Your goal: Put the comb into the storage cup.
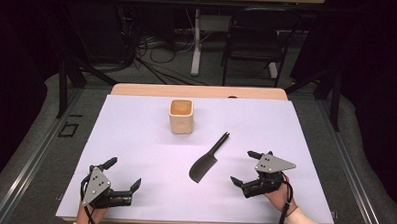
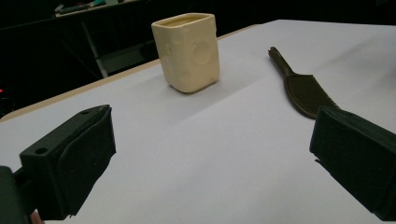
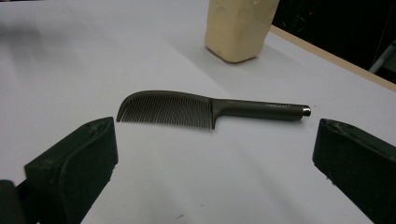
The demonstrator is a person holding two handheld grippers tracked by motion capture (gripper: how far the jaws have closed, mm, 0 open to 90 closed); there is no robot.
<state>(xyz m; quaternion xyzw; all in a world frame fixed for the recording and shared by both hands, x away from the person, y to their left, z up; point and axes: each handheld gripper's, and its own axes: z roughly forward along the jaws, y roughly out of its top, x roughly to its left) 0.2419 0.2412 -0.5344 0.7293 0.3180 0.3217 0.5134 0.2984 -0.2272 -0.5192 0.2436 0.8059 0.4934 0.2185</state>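
Left gripper sits at about 7 o'clock on the white sheet, jaws spread wide, nothing between them. Right gripper at about 5 o'clock, jaws also wide apart and empty, pointed at the comb.

Comb lies flat on the sheet, right of centre, just beside the right gripper and well apart from the left one. Toothed end toward 6 o'clock, handle running up toward 1 o'clock. Nothing touches it.

Cream cup stands upright at 12 o'clock from the comb, near its handle tip but apart.
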